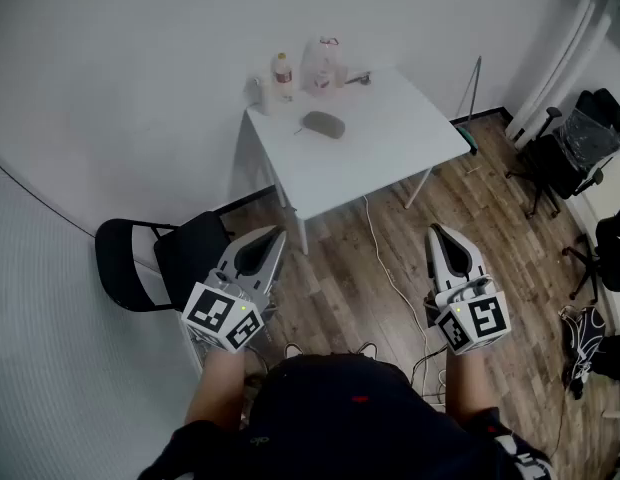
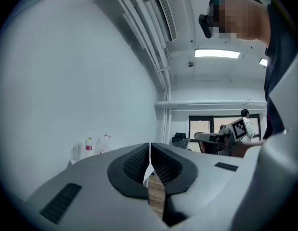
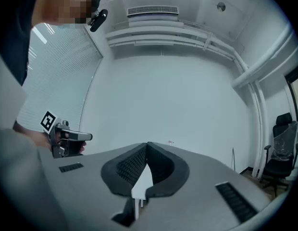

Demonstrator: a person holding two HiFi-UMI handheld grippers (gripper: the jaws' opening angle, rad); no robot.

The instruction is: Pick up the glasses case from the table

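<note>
A grey oval glasses case [image 1: 324,124] lies on the small white table [image 1: 390,138], toward its far left part. Both grippers are held level well short of the table, over the wooden floor. My left gripper [image 1: 276,232] is shut, its jaws meeting at the tips with nothing between them [image 2: 149,146]. My right gripper [image 1: 433,230] is shut too, and its jaws are empty [image 3: 147,145]. The case is hidden behind the jaws in both gripper views.
Two bottles [image 1: 282,76] and a clear bag [image 1: 324,63] stand at the table's far edge by the wall. A black chair [image 1: 160,258] sits at the left beside my left gripper. A white cable [image 1: 390,278] runs across the floor. Black office chairs [image 1: 580,148] stand at the right.
</note>
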